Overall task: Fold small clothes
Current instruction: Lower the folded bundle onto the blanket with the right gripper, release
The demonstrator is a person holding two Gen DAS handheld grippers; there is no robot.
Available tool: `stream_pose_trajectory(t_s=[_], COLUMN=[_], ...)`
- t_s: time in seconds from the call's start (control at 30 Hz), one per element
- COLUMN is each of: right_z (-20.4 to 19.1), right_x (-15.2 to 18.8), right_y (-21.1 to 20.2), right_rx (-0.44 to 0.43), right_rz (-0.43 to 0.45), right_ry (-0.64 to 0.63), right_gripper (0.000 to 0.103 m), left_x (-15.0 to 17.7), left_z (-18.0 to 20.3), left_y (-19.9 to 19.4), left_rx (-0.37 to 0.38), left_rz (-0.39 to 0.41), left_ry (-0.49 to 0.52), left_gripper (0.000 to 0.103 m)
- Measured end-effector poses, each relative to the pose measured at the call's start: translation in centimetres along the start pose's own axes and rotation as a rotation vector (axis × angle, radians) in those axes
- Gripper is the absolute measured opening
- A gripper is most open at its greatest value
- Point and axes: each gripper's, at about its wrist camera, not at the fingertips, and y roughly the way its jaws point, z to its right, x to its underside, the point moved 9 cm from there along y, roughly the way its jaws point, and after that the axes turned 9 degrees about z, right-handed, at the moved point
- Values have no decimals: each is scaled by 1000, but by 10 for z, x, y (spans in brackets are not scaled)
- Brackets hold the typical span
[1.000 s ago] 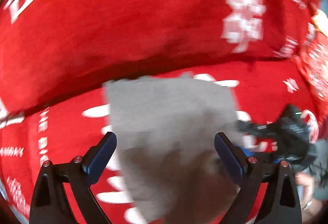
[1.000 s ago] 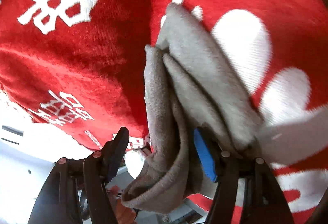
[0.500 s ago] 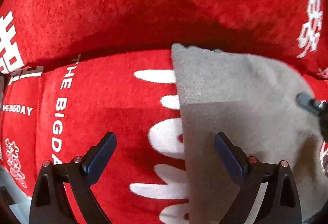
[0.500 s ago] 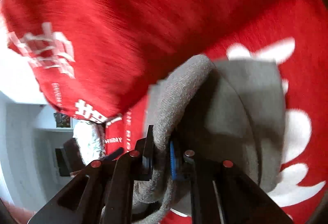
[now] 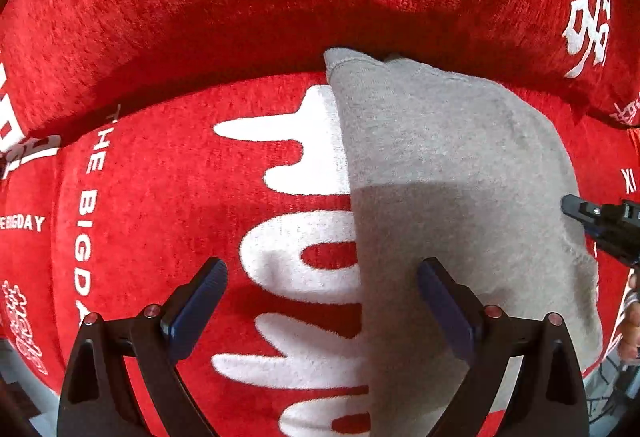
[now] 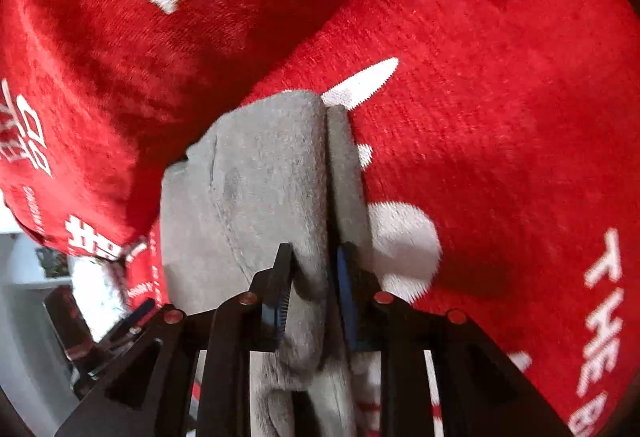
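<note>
Meanwhile, right tool [image 6: 310, 277] pinches the grey garment [image 5: 452, 173]

Its jaws are clamped on a bunched fold of the cloth, which lies on a red cushion [image 5: 168, 205] with white lettering. Left tool [image 5: 320, 301] hovers spread wide, holding nothing, its right finger over the garment's near edge.

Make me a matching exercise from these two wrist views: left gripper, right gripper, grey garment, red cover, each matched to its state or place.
Column one:
1. left gripper
2. right gripper
3. grey garment
4. red cover

Column two:
A. lies under everything, printed with white lettering
B. shut on a thick fold of grey fabric
C. open, with nothing between the jaws
D. spread on the red surface, one edge pinched

Pairs: 1-C, 2-B, 3-D, 4-A
</note>
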Motion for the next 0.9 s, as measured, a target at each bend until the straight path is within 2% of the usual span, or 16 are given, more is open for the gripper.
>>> stream_pose_trajectory(t_s=[0.07, 0.1, 0.13, 0.17, 0.2, 0.23, 0.27, 0.3, 0.33, 0.37, 0.53, 0.63, 0.7, 0.9], right_z=[-8, -10, -15, -17, -19, -20, -18, -14, -7, -2, 4, 25, 32, 29], right_x=[9, 13, 24, 32, 41, 54, 63, 73, 84, 92, 92, 101, 106, 113], right_y=[-16, -22, -32, -37, -41, -44, -44, -42, -36, -32, -44, -34, -28, -35], right_rx=[9, -5, -23, -28, -36, -49, -49, -37, -8, 18, 44, 105, 112, 159], right_rz=[-6, -12, -29, -44, -59, -87, -110, -137, -174, -199, -145, -173, -175, -149], right_ry=[-38, -47, -59, -68, -77, -85, -88, -94, -103, -105, -125, -130, -124, -140], right_gripper=[26, 33, 50, 59, 64, 64, 62, 47, 10, 7, 6, 6, 6, 7], left_x=[2, 3, 5, 7, 12, 17, 23, 28, 35, 41, 58, 67, 72, 77], left_z=[-3, -5, -7, -9, -8, -7, -6, -4, -2, 0, 2, 3, 5, 10], left_y=[-7, -10, -13, -15, -17, -19, -20, -20, -19, -17, -11, -7, -5, -9], left_rx=[-12, -12, -7, -3, 0, 3, 3, 2, 1, 1, -5, -3, -3, -8], left_rz=[-2, -2, -5, -11, -18, -26, -34, -41, -54, -63, -78, -94, -104, -102], left_ry=[10, 10, 8, 5, 5, 9, 15, 20, 23, 22, -2, -3, 3, 53], left_gripper=[97, 97, 97, 97, 97, 97, 97, 97, 97, 97, 97, 97, 97, 97])
